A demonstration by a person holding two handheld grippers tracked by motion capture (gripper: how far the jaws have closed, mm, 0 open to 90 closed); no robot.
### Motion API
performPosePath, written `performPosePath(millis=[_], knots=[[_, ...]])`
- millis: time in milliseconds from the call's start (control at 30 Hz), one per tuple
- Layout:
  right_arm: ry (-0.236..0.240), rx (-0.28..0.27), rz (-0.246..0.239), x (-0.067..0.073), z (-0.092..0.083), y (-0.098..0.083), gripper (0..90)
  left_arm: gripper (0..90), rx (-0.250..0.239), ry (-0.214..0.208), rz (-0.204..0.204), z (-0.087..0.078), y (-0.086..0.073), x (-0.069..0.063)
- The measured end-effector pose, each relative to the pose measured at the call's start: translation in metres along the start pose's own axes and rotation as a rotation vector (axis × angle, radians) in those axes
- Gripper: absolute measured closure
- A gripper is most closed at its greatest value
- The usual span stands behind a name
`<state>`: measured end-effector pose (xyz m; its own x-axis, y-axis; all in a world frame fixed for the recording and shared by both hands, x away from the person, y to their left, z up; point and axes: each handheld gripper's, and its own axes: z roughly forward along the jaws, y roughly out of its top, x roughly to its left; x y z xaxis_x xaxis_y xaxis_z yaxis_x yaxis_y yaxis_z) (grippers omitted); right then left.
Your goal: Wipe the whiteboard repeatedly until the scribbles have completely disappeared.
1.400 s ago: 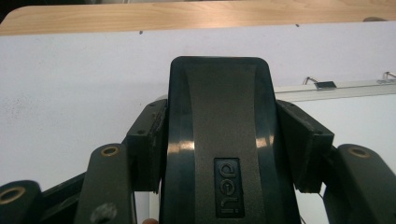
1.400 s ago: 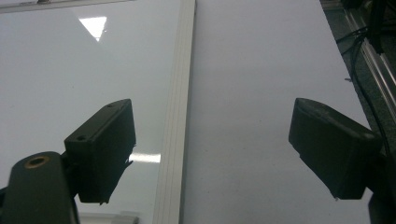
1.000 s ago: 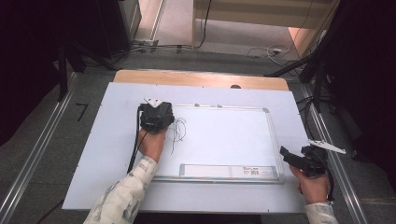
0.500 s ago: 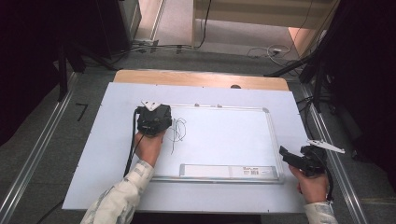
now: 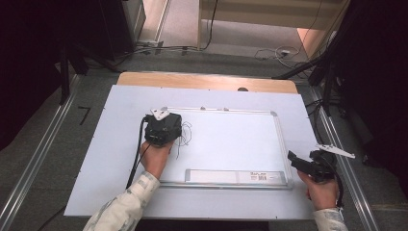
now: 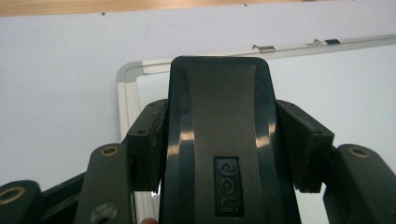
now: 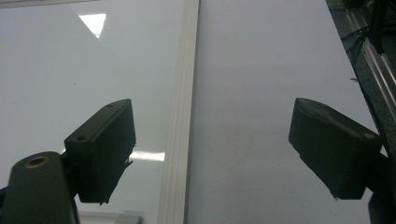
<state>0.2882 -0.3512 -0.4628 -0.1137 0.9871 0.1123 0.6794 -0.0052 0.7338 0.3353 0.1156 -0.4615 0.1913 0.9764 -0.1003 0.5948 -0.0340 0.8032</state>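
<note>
A whiteboard (image 5: 231,144) with a pale metal frame lies flat in the middle of the table (image 5: 96,144), a long tray strip along its near edge. Thin black scribbles (image 5: 185,137) mark its surface near the left end. The left tool (image 5: 162,129) sits over that left end, jaws pinching a black eraser (image 6: 219,140) with an embossed logo, pressed flat-side toward the board near its far left corner. The left hand (image 5: 155,159) grips from behind, forearm angled in from the near edge. The right tool (image 5: 308,166) is beside the board's near right corner, jaws spread wide with nothing between them, held low in the right hand (image 5: 321,190).
</note>
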Motion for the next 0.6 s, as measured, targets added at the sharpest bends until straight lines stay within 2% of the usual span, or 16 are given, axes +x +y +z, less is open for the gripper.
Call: performPosePath(millis=[300, 600], knots=[[0.000, 0.005, 0.001, 0.001, 0.001, 0.000, 13.5, 41.0, 0.026, -0.040, 0.017, 0.002, -0.012, -0.011], [0.001, 0.006, 0.002, 0.001, 0.001, 0.000, 13.5, 41.0, 0.029, -0.053, 0.033, 0.003, -0.016, -0.017]])
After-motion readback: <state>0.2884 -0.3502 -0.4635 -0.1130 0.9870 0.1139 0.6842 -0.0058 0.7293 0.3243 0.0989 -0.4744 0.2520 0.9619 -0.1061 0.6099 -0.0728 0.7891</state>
